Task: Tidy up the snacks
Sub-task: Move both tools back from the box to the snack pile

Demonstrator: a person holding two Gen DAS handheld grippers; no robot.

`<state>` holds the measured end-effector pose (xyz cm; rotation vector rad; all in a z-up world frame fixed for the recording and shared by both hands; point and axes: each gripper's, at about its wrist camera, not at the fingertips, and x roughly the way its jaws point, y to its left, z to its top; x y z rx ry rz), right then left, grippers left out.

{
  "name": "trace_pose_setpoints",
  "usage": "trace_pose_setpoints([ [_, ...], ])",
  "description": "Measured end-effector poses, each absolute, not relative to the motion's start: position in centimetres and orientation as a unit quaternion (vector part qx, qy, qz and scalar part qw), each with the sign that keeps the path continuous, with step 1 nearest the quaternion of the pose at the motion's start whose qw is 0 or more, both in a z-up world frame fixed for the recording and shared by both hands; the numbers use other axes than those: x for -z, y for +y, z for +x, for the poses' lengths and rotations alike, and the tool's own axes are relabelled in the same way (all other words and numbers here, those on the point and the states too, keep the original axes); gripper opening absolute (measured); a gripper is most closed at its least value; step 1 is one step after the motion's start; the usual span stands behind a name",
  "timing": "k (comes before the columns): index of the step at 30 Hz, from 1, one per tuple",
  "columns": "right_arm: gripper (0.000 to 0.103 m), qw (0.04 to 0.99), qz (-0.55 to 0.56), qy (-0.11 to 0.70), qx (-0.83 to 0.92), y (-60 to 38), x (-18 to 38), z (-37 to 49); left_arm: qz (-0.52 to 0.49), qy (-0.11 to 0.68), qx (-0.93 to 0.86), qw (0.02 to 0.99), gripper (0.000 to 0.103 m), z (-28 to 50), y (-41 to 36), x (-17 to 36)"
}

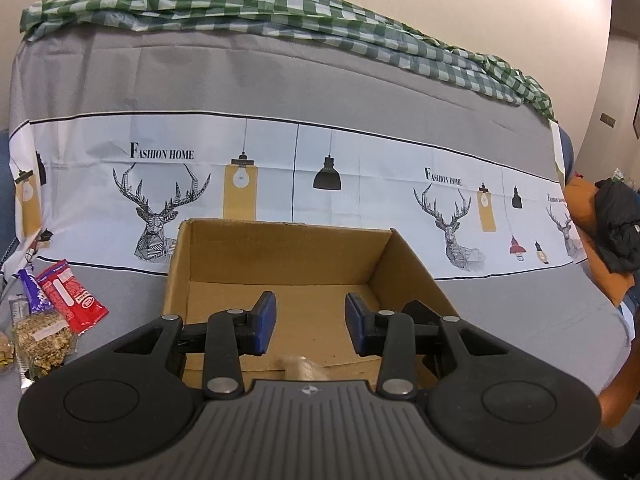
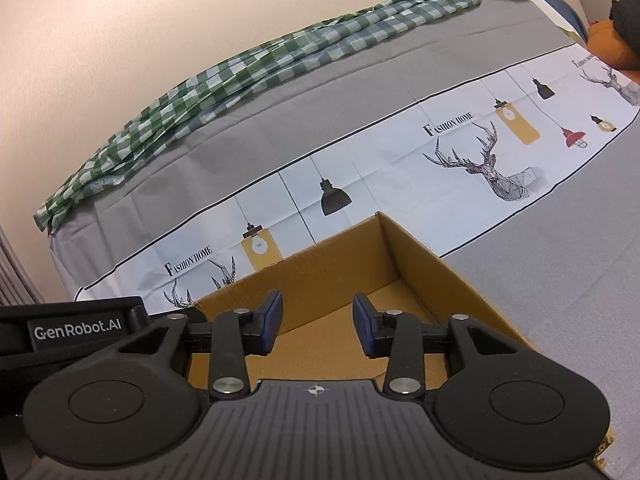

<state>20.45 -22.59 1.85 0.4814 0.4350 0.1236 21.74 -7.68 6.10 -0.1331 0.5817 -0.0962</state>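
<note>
**Both Grippers Over the Box, Nothing Gripped**

Hovering above the open cardboard box [image 1: 280, 264], the left gripper [image 1: 310, 322] is seen with its blue pads partly apart and nothing between them. Just below and behind its fingertips, at the near edge of the box, a pale wrapped item [image 1: 300, 366] is glimpsed; it is largely hidden by the gripper body, and what it is cannot be told. The rest of the box floor ahead of the fingers is bare.

The right gripper [image 2: 318, 324] is likewise held over the box [image 2: 420, 264], near its right-hand corner, jaws partly apart and empty. The housing of the other gripper is seen touching the frame edge to its left.

The remaining snacks are found well to the left of the left gripper, outside the box on the grey cloth: a red packet [image 1: 74, 298], a purple packet [image 1: 32, 290] and a clear-wrapped grain bar [image 1: 42, 338], lying close together.

The step in hand is judged to be a deposit into the box just completed, or about to be followed by another fetch. The next move would call for the left gripper to be swung left and lowered to the pile, with one packet singled out so that its neighbours are not dragged along.
</note>
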Motion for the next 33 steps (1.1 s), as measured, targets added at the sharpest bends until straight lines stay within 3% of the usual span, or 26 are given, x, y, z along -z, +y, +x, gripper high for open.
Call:
trace_pose_setpoints([
  [10, 0.045, 0.949, 0.22, 0.216, -0.066, -22.1, -2.2, 20.3, -0.05, 0.245, 0.07, 0.966, 0.042, 17.7, -6.4, -6.2],
  [18, 0.063, 0.951, 0.173, 0.235, -0.104, -19.5, -2.4, 19.7, -0.065, 0.248, 0.078, 0.963, 0.042, 12.2, -1.5, -6.4],
  [31, 0.063, 0.949, 0.098, 0.252, -0.162, -13.5, -3.1, 16.2, -0.027, 0.253, 0.066, 0.965, 0.038, 5.1, 11.8, -2.0],
  [33, 0.05, 0.945, 0.107, 0.257, -0.172, -12.6, -3.2, 15.5, -0.034, 0.252, 0.065, 0.965, 0.037, 4.5, 13.4, -0.3],
])
